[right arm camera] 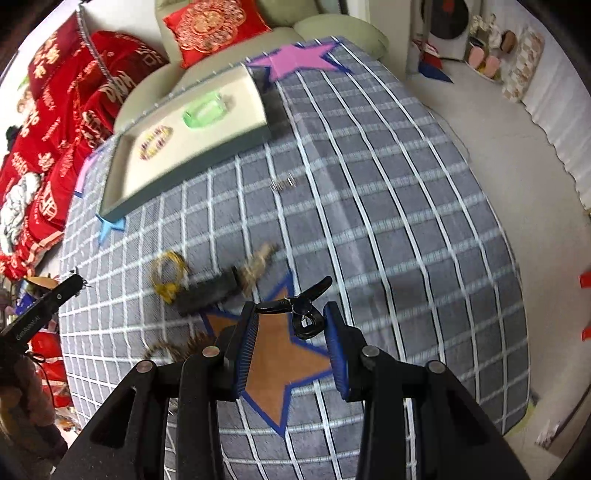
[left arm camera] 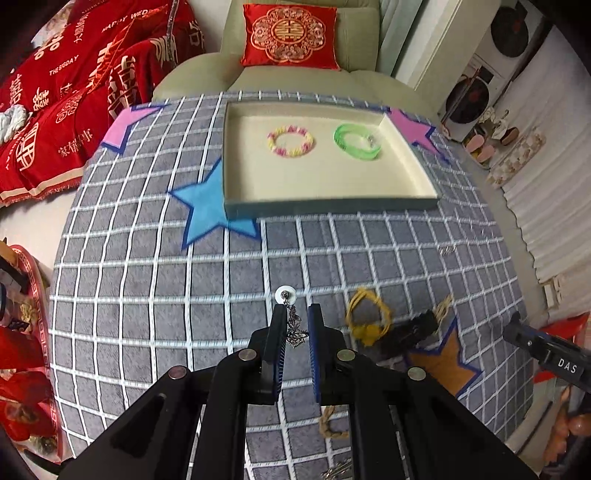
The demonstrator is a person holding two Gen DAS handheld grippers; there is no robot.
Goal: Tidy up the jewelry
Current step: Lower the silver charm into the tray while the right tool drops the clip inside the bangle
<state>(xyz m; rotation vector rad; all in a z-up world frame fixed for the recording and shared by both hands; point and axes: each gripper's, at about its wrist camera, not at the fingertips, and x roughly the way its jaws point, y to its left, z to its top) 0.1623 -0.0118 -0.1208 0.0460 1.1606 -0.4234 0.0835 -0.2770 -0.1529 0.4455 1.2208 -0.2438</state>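
Note:
A shallow cream tray (left arm camera: 332, 205) (right arm camera: 122, 206) lies at the far side of the grey checked cloth. It holds a pink and yellow bead bracelet (left arm camera: 290, 141) (right arm camera: 156, 142) and a green bangle (left arm camera: 356, 141) (right arm camera: 204, 110). My left gripper (left arm camera: 298, 325) has its fingers narrowly apart around a dangling silver earring (left arm camera: 291, 321) with a white round top; whether they grip it is unclear. My right gripper (right arm camera: 290, 325) is open above an orange star, with a black hair clip (right arm camera: 301, 308) lying between the fingers.
On the cloth lie a yellow cord bracelet (left arm camera: 367, 319) (right arm camera: 169, 275), a black block (right arm camera: 207, 293), a tan rope piece (right arm camera: 258, 264) and a small silver piece (left arm camera: 447, 250) (right arm camera: 283, 183). A sofa with a red cushion (left arm camera: 290, 35) stands behind. Red blankets (left arm camera: 66, 110) lie left.

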